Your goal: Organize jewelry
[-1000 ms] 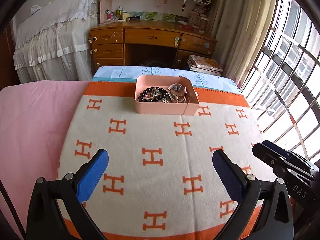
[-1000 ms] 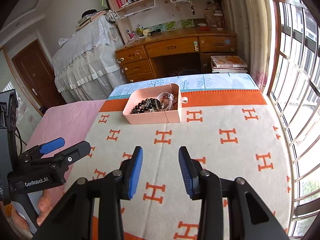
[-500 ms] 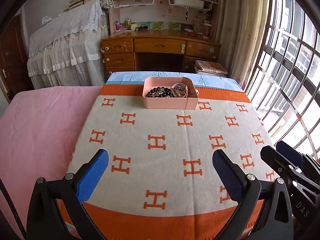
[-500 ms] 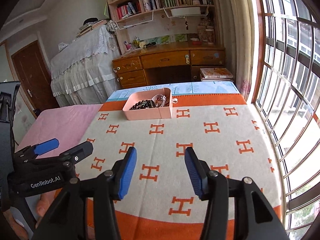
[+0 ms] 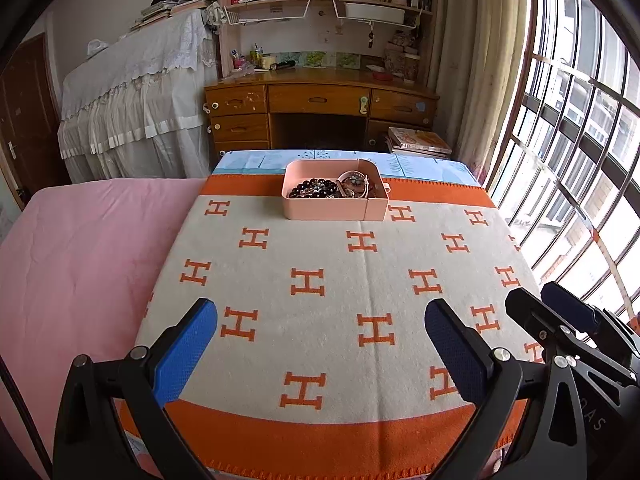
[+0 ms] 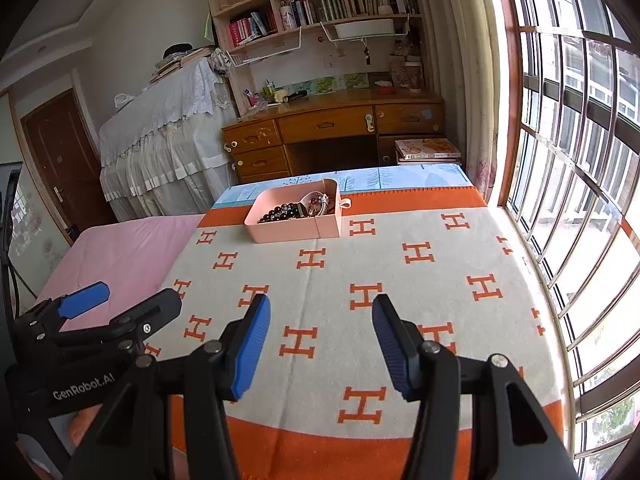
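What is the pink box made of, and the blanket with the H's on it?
The pink box looks like matte plastic: smooth, thin walls, rounded corners, no shine. The blanket looks like soft woven wool or fleece: fuzzy surface, a centre crease, a stitched orange edge. The exact fibre can't be told.

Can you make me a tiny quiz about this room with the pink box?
1. True or false: the pink box sits on the blanket with orange letters.
2. What is inside the box? A) beads and bracelets B) socks C) spoons
3. Fill in: both tools, the left tool and the right tool, hold ____.

Key: 1 true. 2 A. 3 nothing; both are open and far from the box.
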Available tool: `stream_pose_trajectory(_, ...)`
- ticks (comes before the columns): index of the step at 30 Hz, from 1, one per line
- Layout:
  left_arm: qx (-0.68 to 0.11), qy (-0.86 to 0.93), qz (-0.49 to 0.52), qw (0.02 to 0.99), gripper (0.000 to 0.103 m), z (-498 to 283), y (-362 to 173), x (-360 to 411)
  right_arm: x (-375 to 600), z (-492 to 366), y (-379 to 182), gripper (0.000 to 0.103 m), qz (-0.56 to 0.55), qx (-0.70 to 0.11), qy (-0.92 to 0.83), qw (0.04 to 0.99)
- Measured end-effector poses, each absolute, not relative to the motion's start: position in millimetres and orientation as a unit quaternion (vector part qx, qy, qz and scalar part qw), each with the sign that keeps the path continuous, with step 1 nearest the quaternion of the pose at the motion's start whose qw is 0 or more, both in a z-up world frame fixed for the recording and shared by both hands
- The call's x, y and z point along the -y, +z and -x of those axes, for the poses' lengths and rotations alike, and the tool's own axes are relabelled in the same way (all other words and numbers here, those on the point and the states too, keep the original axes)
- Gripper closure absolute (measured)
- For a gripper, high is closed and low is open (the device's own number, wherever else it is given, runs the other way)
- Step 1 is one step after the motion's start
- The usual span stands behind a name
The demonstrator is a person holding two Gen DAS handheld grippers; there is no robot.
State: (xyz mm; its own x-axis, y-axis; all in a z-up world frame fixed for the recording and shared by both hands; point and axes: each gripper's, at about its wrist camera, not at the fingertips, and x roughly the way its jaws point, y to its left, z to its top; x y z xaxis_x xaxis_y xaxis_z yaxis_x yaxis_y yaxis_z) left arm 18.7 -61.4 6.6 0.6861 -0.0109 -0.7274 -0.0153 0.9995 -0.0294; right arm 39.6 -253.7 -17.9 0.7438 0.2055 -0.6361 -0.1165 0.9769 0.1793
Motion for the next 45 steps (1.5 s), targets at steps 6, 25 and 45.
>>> stream_pose_trajectory(6, -0.396, 0.004, 0.016, 0.918, 0.001, -17.0, 6.9, 62.0, 255.6, -37.2, -17.7, 0.049, -0.064, -0.345, 0.086, 0.932)
stream_pose_trajectory(25, -0.400, 0.006, 0.015, 0.916, 0.001, -14.4, 5.2, 67.1, 260.0, -31.1, -18.3, 0.049, -0.066, -0.349, 0.082, 0.931)
stream_pose_trajectory(45, -0.401, 0.005, 0.016, 0.916, 0.001, -13.2, 5.2, 66.8, 259.7, -28.8, -18.8, 0.049, -0.066, -0.351, 0.081, 0.931)
